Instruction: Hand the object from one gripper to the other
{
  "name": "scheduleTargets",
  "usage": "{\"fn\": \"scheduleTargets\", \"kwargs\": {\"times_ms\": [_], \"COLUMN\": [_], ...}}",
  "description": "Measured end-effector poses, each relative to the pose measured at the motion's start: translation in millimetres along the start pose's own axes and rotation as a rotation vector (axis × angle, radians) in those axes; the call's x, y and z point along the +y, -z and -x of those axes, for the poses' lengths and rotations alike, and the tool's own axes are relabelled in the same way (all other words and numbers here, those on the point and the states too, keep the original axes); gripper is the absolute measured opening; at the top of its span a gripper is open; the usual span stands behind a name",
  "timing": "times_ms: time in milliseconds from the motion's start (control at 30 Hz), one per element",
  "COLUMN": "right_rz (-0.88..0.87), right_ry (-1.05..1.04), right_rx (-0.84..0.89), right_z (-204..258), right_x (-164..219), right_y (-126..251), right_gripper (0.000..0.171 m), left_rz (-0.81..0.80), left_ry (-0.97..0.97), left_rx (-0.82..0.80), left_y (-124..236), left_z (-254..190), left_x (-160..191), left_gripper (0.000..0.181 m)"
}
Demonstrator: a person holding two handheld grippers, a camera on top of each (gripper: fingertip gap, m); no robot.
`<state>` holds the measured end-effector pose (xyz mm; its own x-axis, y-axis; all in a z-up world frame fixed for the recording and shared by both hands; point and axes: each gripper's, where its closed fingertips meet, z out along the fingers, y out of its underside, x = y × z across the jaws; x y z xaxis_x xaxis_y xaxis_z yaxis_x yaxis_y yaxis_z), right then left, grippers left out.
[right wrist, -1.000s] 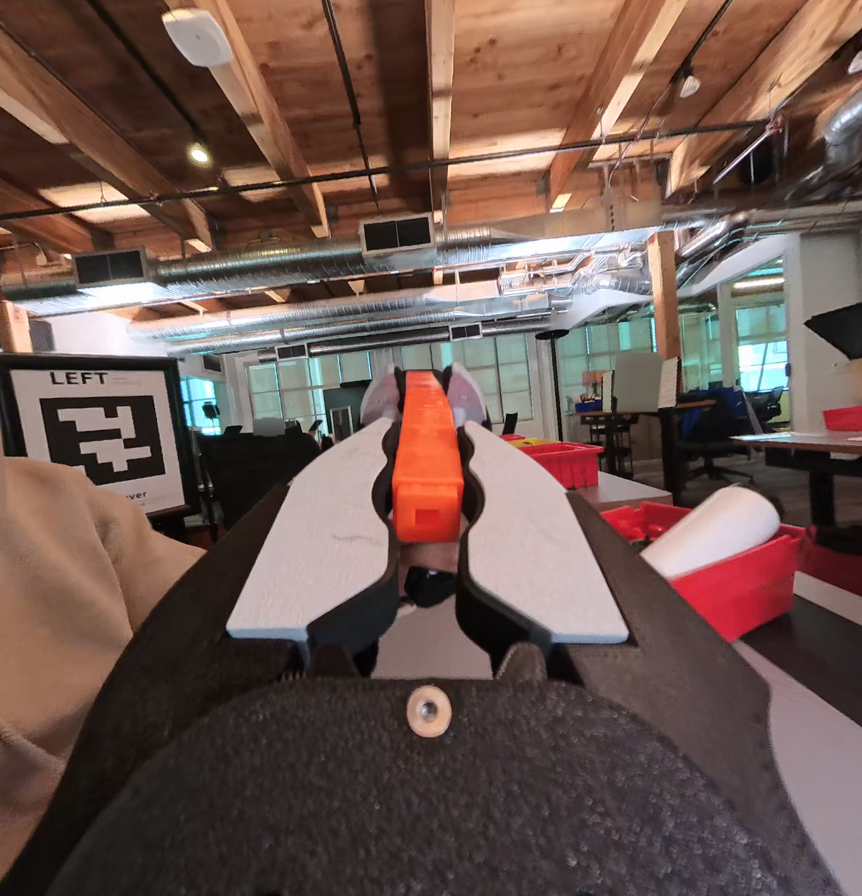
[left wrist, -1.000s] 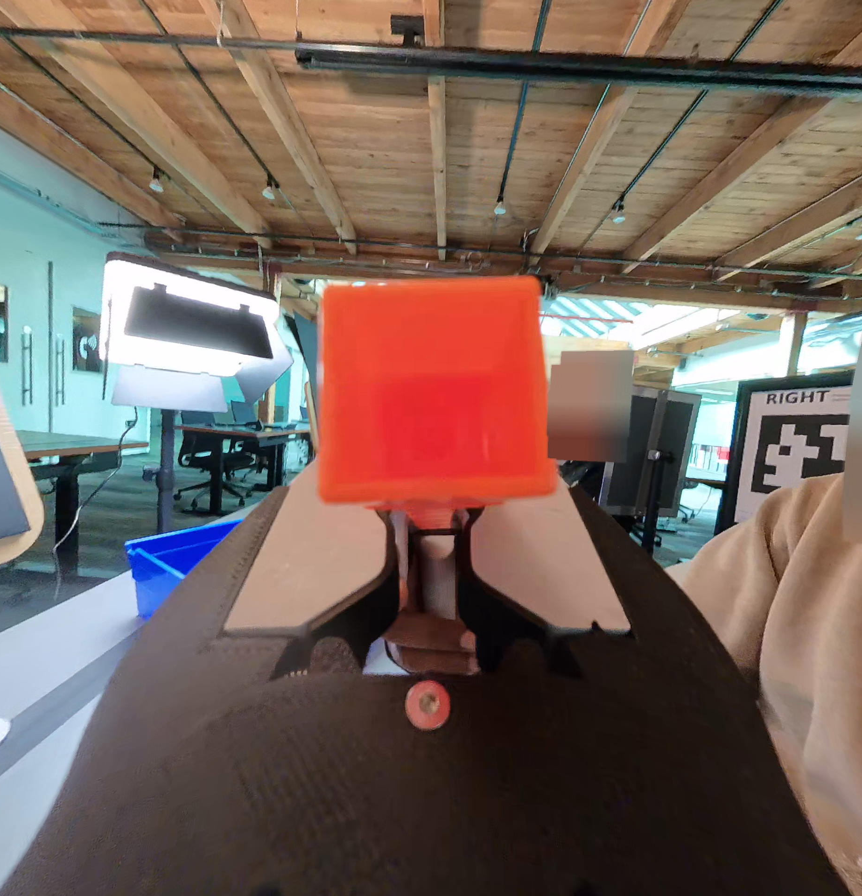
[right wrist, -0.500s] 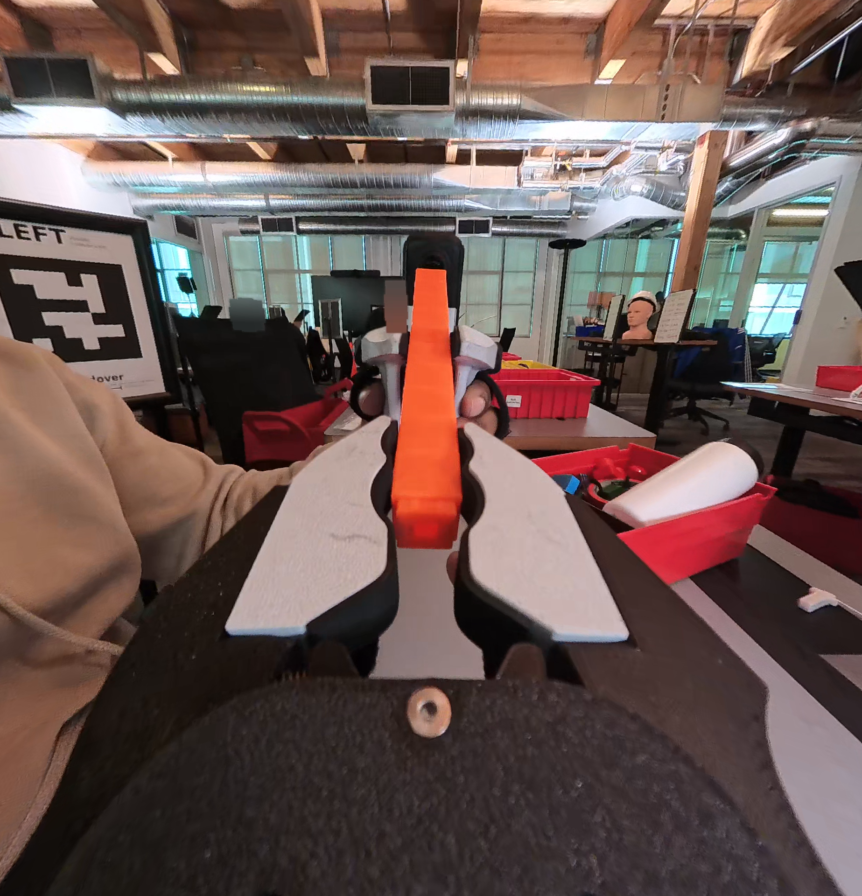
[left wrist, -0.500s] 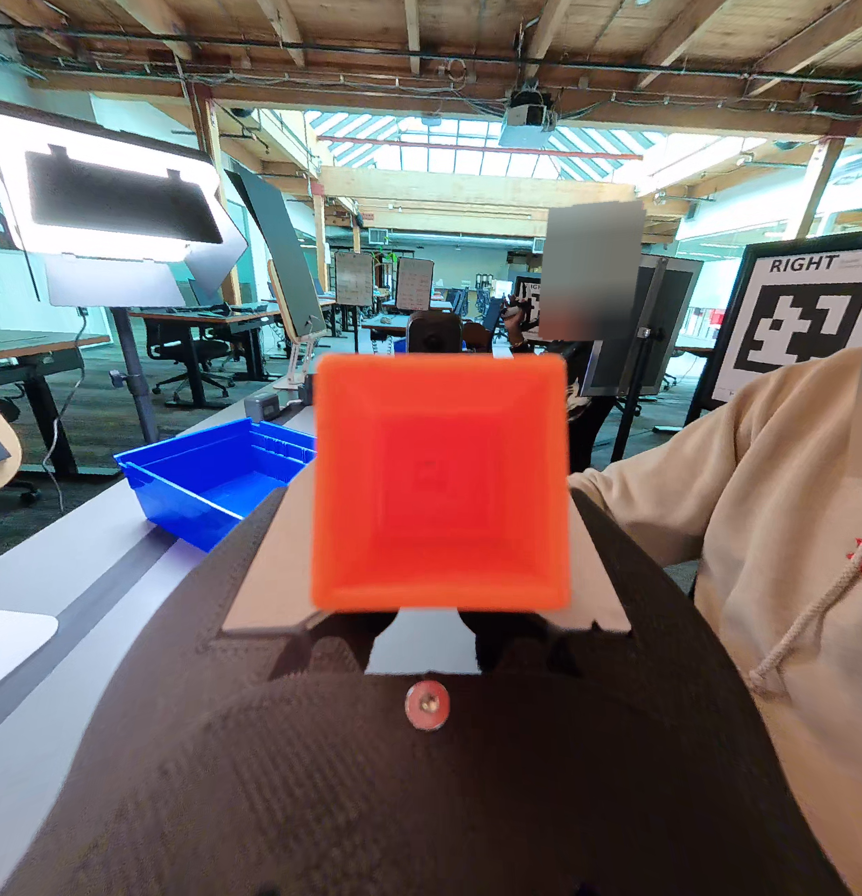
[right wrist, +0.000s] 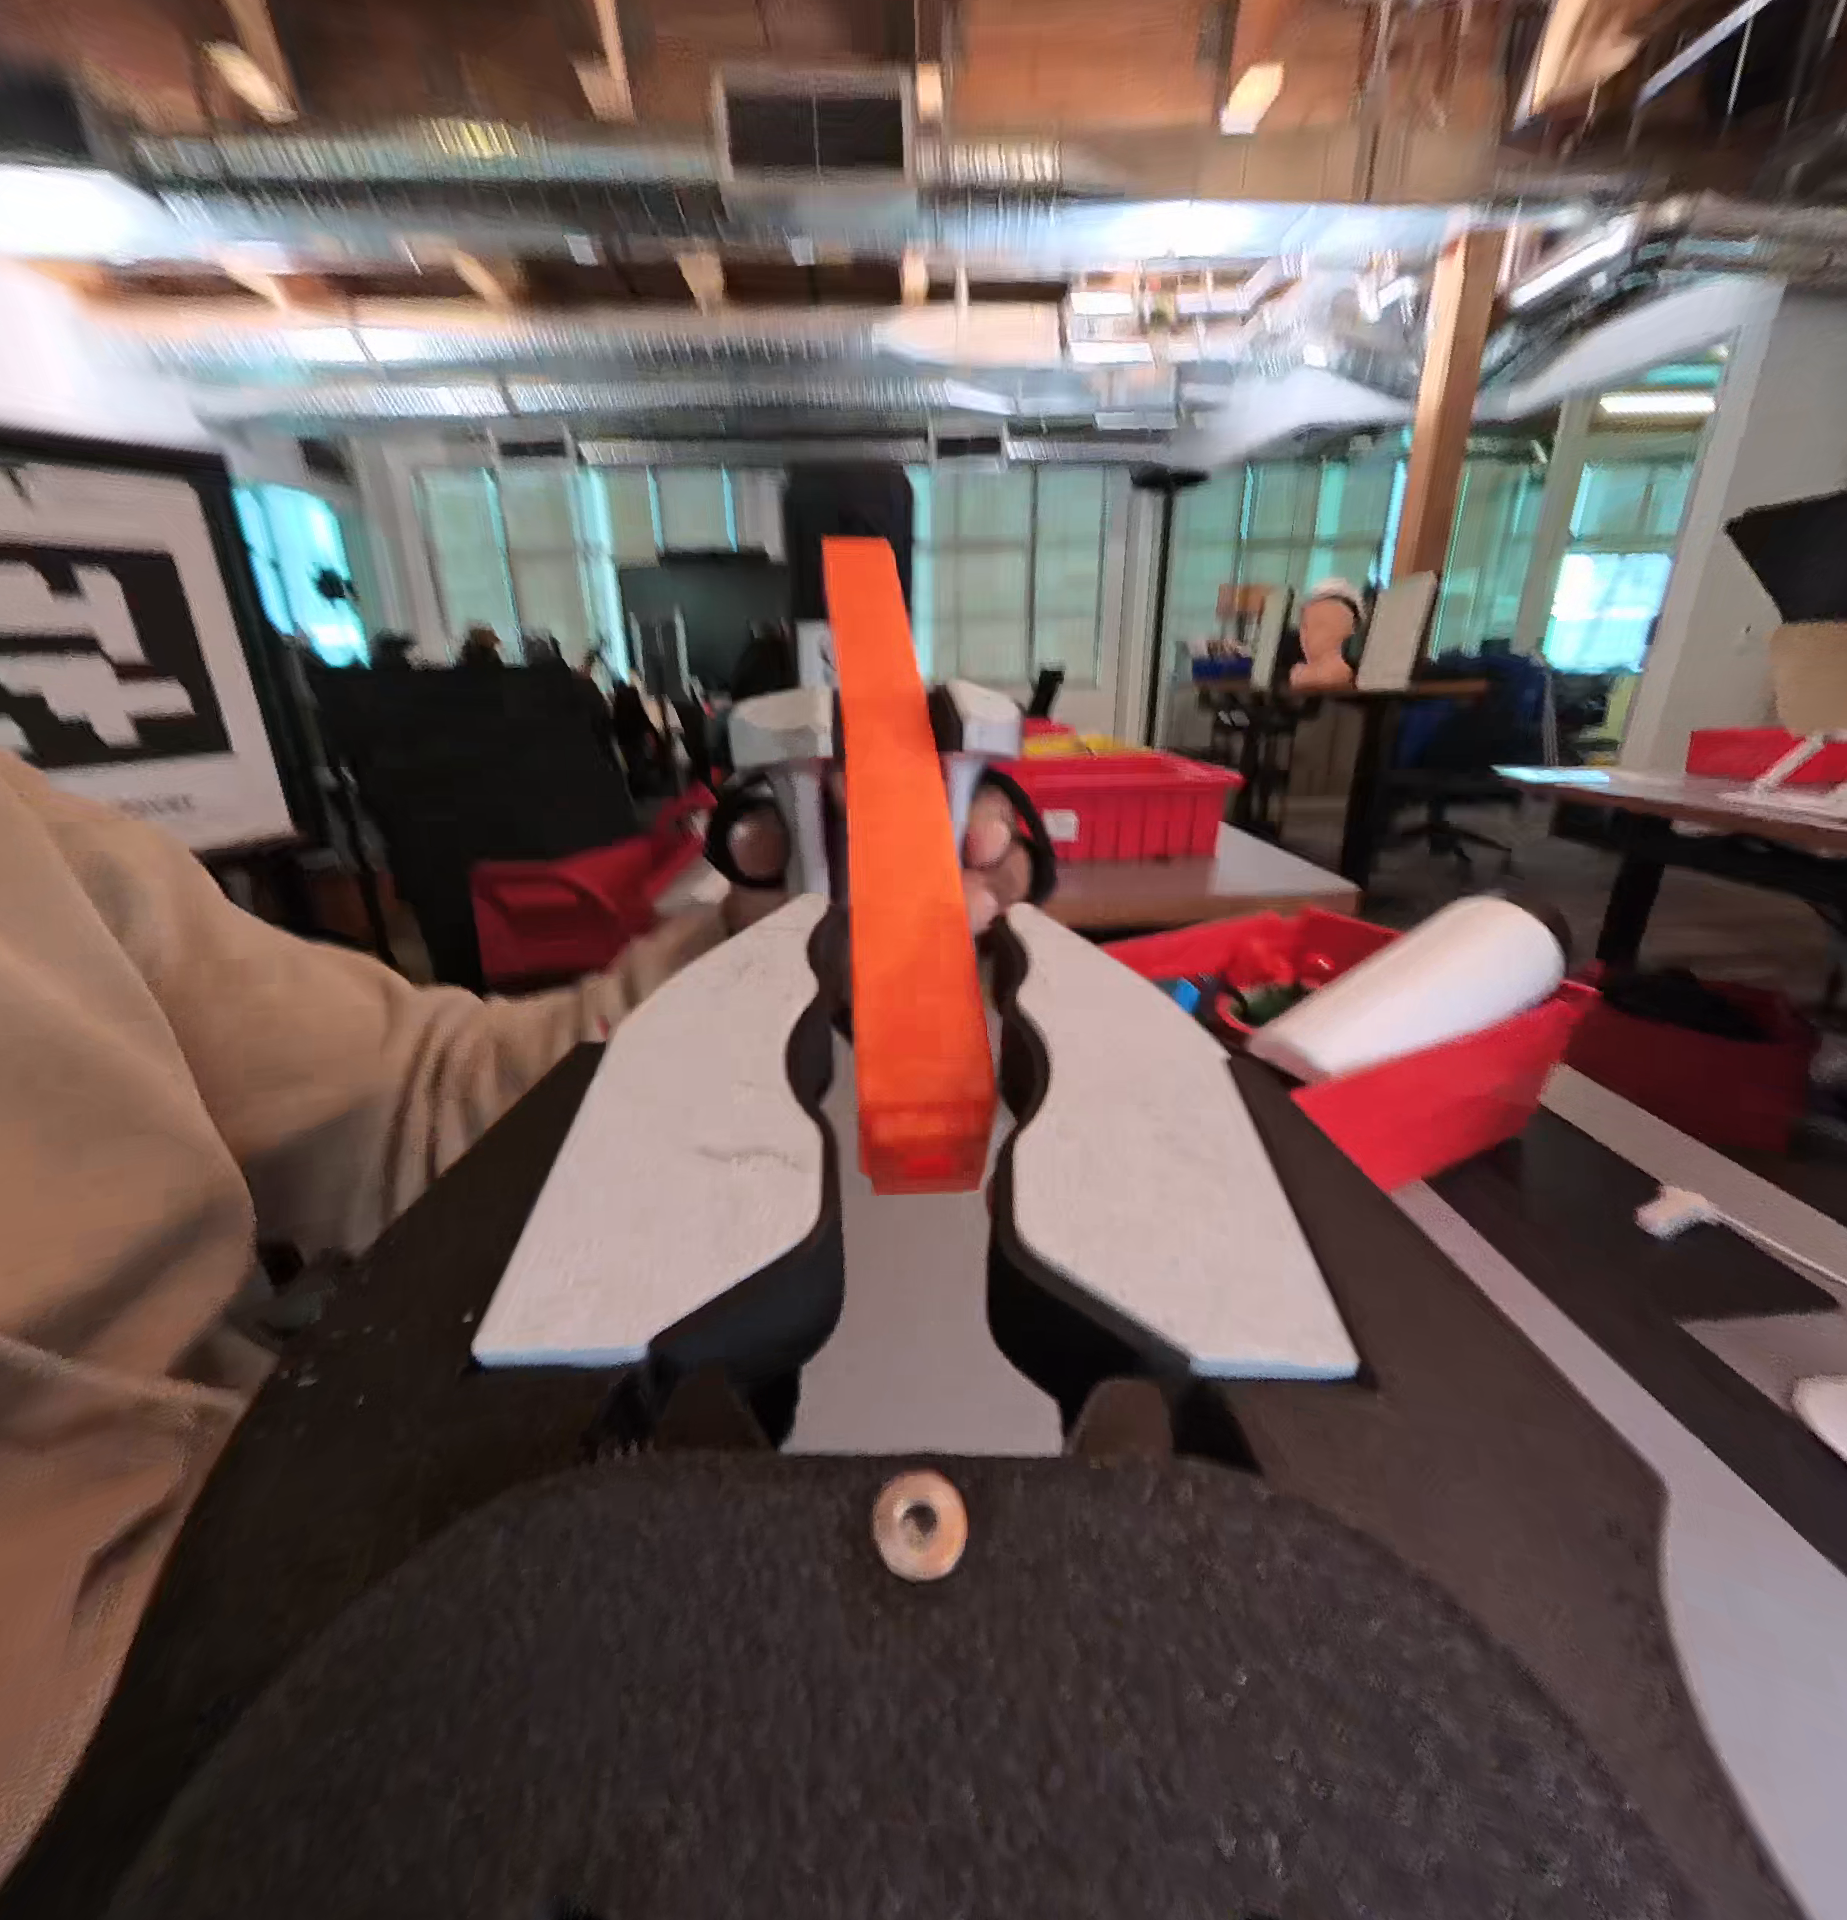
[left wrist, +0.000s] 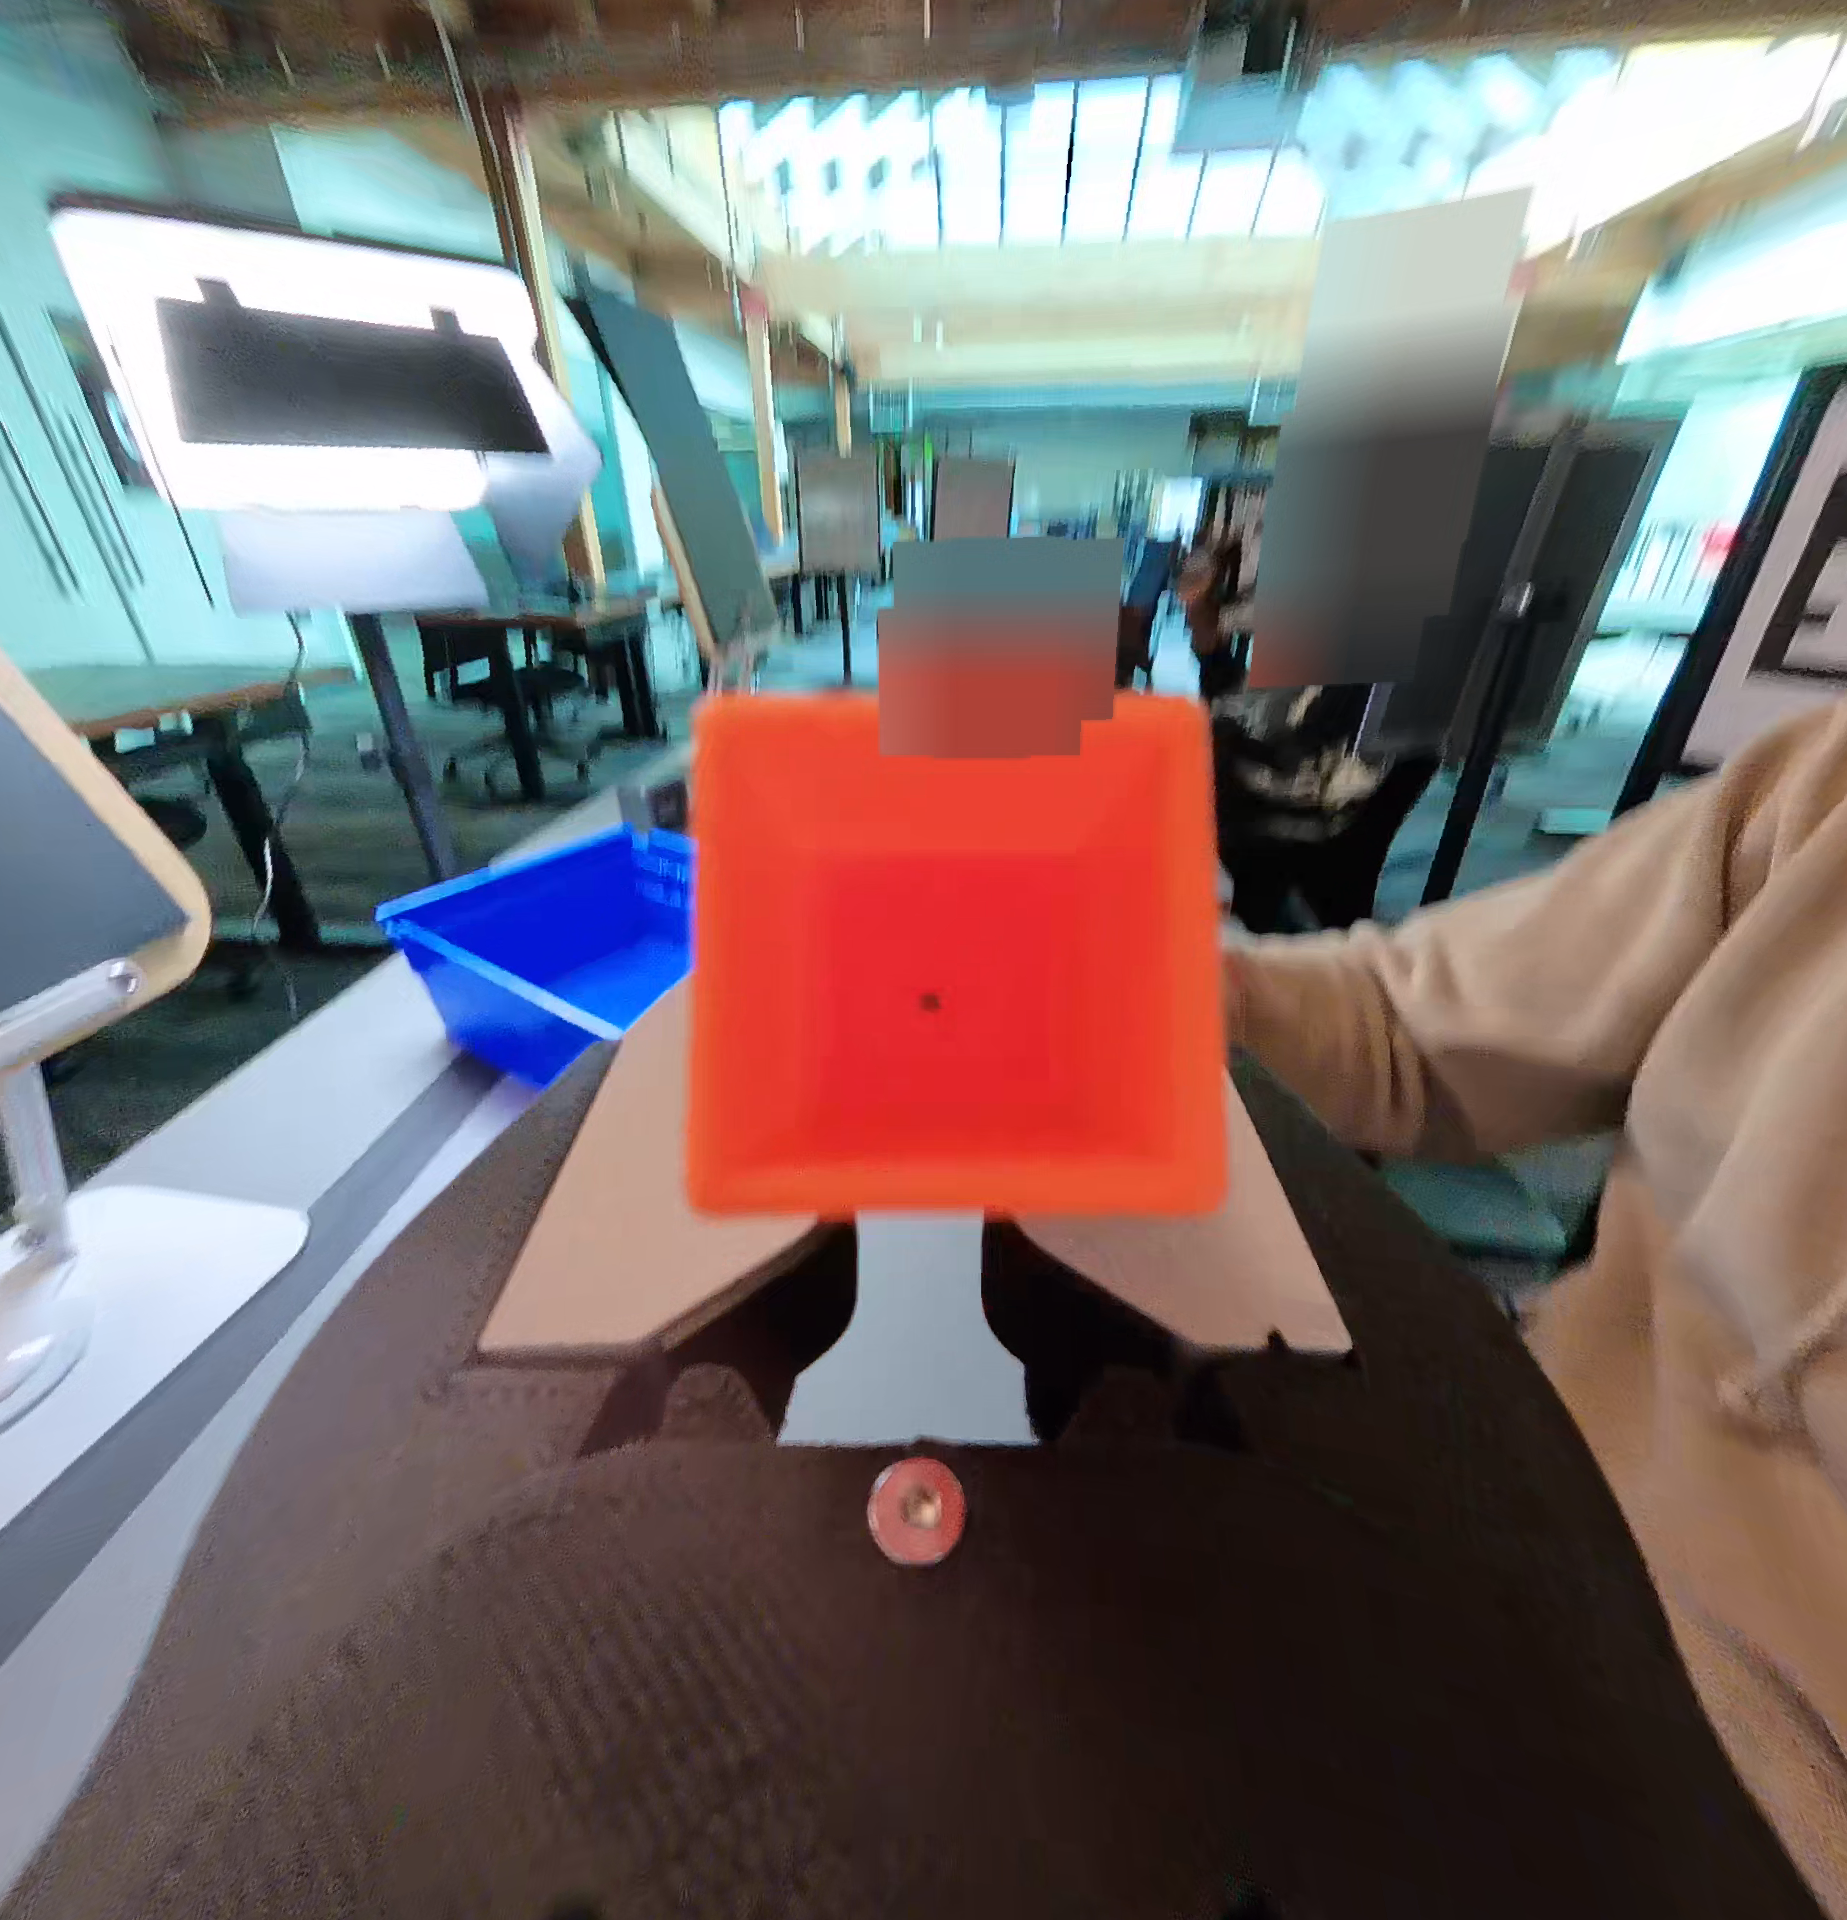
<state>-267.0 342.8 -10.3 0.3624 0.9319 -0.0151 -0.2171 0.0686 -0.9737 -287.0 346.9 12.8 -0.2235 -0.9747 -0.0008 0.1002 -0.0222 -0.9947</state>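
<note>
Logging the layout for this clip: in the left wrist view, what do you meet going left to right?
Stand → light panel → blue bin → orange object → beige sleeve

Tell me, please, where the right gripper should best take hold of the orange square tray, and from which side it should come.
Grip the orange tray at its near end, where it shows edge-on as a thin slab. Bring the right gripper in from the end opposite the left gripper, with one finger on each broad face. The left gripper flanks the far end, so only the near end looks free.
</note>
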Motion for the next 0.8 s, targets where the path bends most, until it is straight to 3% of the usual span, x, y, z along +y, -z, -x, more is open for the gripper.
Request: {"fn": "scheduleTargets", "kwargs": {"times_ms": [33, 233, 400, 433, 467, 500, 600, 700, 800], "right_rz": [0.048, 0.264, 0.424, 0.435, 0.442, 0.450, 0.400, 0.166, -0.007], "right_ry": [0.036, 0.280, 0.319, 0.315, 0.302, 0.292, 0.298, 0.219, 0.118], "right_rx": [0.018, 0.083, 0.051, 0.034, 0.010, -0.012, 0.004, 0.004, -0.031], "right_z": [-2, 4, 18, 21, 24, 26, 22, 17, 13], "right_x": [0, -3, 34, 40, 46, 49, 38, 1, -23], "right_y": [4, 18, -7, -10, -12, -12, -8, 1, 14], "right_gripper": [0.038, 0.037, 0.052, 0.049, 0.035, 0.024, 0.023, 0.022, 0.022], "left_rz": [0.082, 0.606, 0.806, 0.838, 0.856, 0.856, 0.699, 0.473, 0.339], "left_ry": [-0.014, -0.053, -0.086, -0.102, -0.116, -0.129, -0.159, -0.174, -0.209], "left_rx": [0.001, -0.084, 0.027, 0.045, 0.051, 0.047, 0.023, -0.003, -0.015], "left_y": [3, 12, -14, -16, -18, -20, -27, -37, -40], "left_z": [-2, 9, -13, -18, -19, -18, -10, -5, -6], "left_x": [7, 87, 139, 147, 152, 153, 135, 104, 82], "left_gripper": [0.024, 0.024, 0.024, 0.024, 0.024, 0.024, 0.024, 0.035, 0.025]}}
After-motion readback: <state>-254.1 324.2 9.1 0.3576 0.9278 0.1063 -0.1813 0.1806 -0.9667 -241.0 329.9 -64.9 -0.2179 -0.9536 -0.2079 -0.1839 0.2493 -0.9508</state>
